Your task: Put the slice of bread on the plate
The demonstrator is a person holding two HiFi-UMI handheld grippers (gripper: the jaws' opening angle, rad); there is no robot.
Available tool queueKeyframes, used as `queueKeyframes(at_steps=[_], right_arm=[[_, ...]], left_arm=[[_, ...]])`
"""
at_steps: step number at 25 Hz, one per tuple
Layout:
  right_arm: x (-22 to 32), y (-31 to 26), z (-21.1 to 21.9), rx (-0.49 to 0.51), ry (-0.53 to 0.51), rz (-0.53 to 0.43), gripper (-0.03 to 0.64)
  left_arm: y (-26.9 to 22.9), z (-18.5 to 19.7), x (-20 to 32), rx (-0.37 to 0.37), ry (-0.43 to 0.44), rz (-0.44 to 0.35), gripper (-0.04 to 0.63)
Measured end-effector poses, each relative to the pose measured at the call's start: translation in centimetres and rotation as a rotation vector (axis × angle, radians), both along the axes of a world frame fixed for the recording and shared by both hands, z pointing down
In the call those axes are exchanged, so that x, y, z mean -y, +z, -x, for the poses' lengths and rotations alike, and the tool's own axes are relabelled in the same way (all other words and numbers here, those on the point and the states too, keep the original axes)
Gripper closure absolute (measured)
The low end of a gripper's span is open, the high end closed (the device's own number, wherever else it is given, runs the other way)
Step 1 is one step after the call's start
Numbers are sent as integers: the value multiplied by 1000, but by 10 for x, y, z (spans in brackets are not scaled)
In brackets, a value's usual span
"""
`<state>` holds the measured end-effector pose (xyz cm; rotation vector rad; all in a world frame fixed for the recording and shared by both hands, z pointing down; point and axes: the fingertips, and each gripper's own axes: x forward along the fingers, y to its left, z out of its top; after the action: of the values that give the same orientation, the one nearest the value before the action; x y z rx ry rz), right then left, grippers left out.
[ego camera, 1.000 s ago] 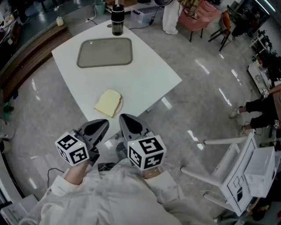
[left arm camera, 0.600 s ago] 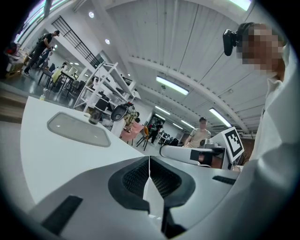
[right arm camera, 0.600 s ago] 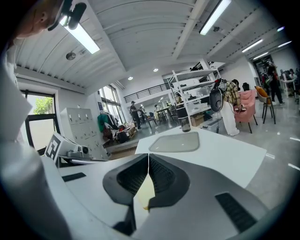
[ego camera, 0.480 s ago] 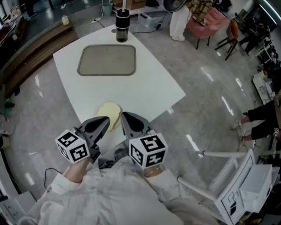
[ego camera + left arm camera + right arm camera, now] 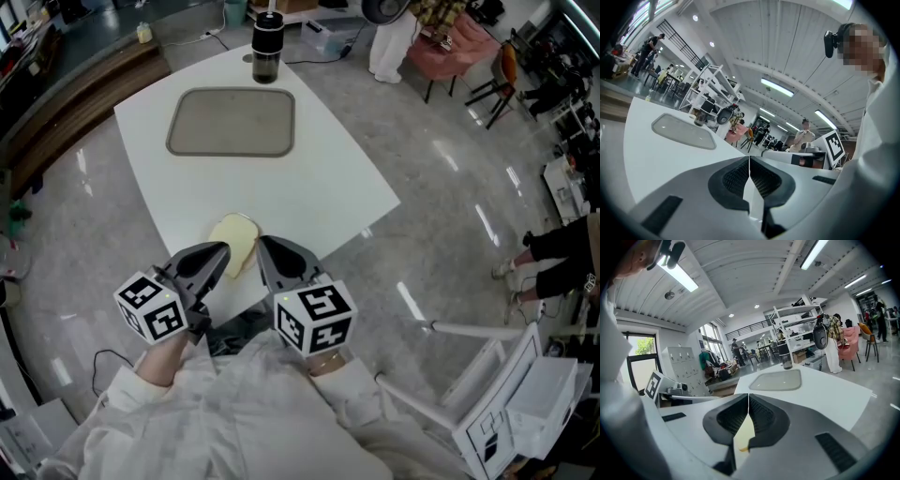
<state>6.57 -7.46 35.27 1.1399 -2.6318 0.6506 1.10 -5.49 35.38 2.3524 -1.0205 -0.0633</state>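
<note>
Left tool (image 5: 219, 254) and right tool (image 5: 266, 249) both closed, holding nothing. Pale yellow bread slice (image 5: 234, 232) looks soft, light, tearable; grip an edge gently.

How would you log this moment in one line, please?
stage: pre-grasp | left gripper: shut, empty | right gripper: shut, empty | bread slice: on table, not gripped | tray: no bread yet
</note>
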Motion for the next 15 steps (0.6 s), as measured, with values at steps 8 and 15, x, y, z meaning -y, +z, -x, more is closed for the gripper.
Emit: queueKeyframes(at_steps=[8, 15], right_arm=[[5, 1, 7, 8, 32, 10, 601], [7, 4, 6, 4, 84, 34, 601]], left_arm=[[1, 15, 4, 0, 13, 12, 584], [4, 28, 9, 15, 19, 41, 584]])
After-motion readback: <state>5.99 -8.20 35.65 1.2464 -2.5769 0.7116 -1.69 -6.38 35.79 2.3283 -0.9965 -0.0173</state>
